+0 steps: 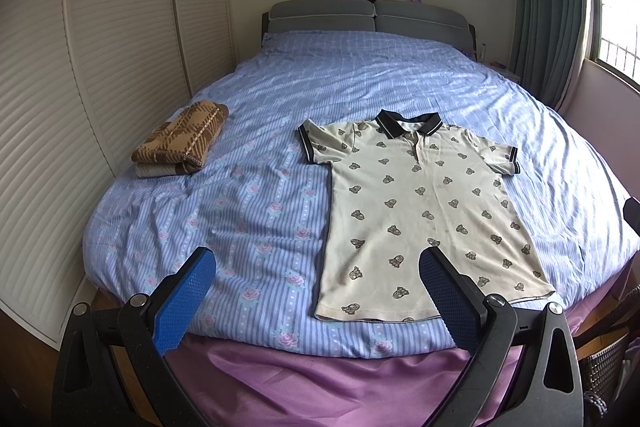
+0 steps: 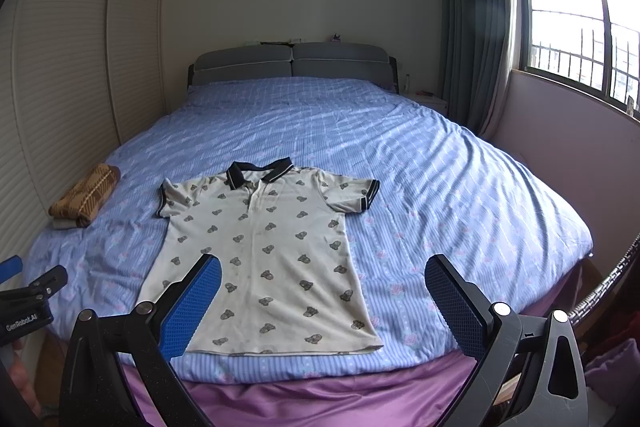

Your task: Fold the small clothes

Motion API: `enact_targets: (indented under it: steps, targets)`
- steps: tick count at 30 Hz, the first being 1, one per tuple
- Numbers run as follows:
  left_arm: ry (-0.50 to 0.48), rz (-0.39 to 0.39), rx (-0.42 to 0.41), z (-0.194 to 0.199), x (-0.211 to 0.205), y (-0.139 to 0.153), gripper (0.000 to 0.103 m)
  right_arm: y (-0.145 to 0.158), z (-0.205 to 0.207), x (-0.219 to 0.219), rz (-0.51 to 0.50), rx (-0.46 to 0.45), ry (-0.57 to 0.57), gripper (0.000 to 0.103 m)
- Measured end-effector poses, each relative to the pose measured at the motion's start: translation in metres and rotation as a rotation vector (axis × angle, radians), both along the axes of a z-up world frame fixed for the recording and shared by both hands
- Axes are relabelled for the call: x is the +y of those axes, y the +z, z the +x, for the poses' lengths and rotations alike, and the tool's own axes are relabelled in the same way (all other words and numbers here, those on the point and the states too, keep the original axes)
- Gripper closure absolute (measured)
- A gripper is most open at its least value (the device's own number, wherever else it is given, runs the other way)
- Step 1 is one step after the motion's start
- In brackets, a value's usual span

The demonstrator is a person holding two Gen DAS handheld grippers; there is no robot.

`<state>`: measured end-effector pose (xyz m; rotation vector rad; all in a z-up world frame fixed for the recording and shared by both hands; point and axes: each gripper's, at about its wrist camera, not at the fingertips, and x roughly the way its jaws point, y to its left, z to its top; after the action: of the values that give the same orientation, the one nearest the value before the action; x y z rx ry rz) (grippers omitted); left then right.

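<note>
A cream polo shirt (image 1: 424, 207) with a bear print and a dark collar lies flat, face up, on the blue bedspread (image 1: 260, 203), collar toward the headboard. It also shows in the right wrist view (image 2: 264, 251). My left gripper (image 1: 318, 267) is open and empty, held above the bed's near edge, by the shirt's lower left hem. My right gripper (image 2: 322, 277) is open and empty, above the shirt's lower right part. The left gripper also shows at the left edge of the right wrist view (image 2: 28, 291).
A folded brown plaid garment (image 1: 182, 139) sits on the bed's left side, near the white slatted wardrobe (image 1: 80, 67). A purple sheet (image 1: 320, 379) hangs over the near edge. A grey headboard (image 2: 292, 65) is at the far end. A window (image 2: 580, 27) and curtain are on the right.
</note>
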<state>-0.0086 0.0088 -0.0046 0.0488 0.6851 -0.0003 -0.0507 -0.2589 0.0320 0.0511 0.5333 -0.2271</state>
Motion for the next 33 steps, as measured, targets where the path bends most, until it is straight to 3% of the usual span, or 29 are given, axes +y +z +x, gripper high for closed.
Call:
enact_targets:
  steps: [17, 26, 33]
  targets:
    - [-0.003, -0.001, -0.011, 0.003, -0.008, 0.001, 0.000, -0.004, 0.006, -0.004, -0.006, -0.002, 0.000, 0.001]
    - [0.001, -0.005, -0.061, 0.055, -0.040, 0.006, 0.000, 0.002, 0.045, -0.024, -0.013, -0.046, -0.019, 0.001]
    - [-0.003, -0.032, -0.105, 0.116, -0.082, 0.006, 0.000, -0.003, 0.098, -0.065, 0.033, -0.079, -0.032, 0.001]
